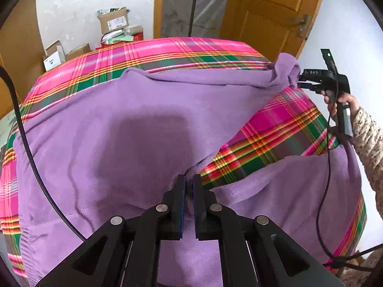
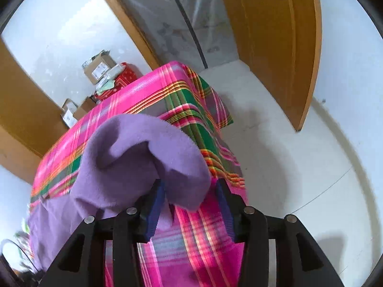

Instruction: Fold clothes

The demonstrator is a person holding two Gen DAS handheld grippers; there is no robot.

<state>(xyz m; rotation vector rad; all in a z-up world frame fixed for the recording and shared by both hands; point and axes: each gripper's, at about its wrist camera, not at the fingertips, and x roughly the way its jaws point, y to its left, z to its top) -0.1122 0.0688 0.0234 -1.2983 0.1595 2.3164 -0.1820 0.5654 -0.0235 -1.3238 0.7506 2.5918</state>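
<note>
The left gripper (image 1: 189, 186) is clenched on a fold of the purple garment (image 1: 134, 129), with its 2 blue pads (image 1: 183, 205) pressing the cloth between them at the near edge of the table. The garment is a soft fleece piece and lies spread over the pink plaid tablecloth (image 1: 167, 50), covering most of the near and left part of it; a dark shadow falls on its middle. Another part of the garment lies at the near right, and a strip of tablecloth shows between the 2 parts. At the far right corner the cloth is bunched and lifted up, just beside the right gripper (image 1: 304, 82), which a hand (image 1: 340, 100) in a patterned sleeve (image 1: 368, 134) holds. In the right wrist view the right gripper (image 2: 191, 198) stands released: its jaws are apart, and the raised purple corner (image 2: 148, 157) hangs between them, resting against the left pad (image 2: 155, 210) while the right pad is clear of it. Behind the table some cardboard boxes (image 1: 112, 20) stand by the white wall, and a wooden door (image 1: 268, 12) is open at the far right.
</note>
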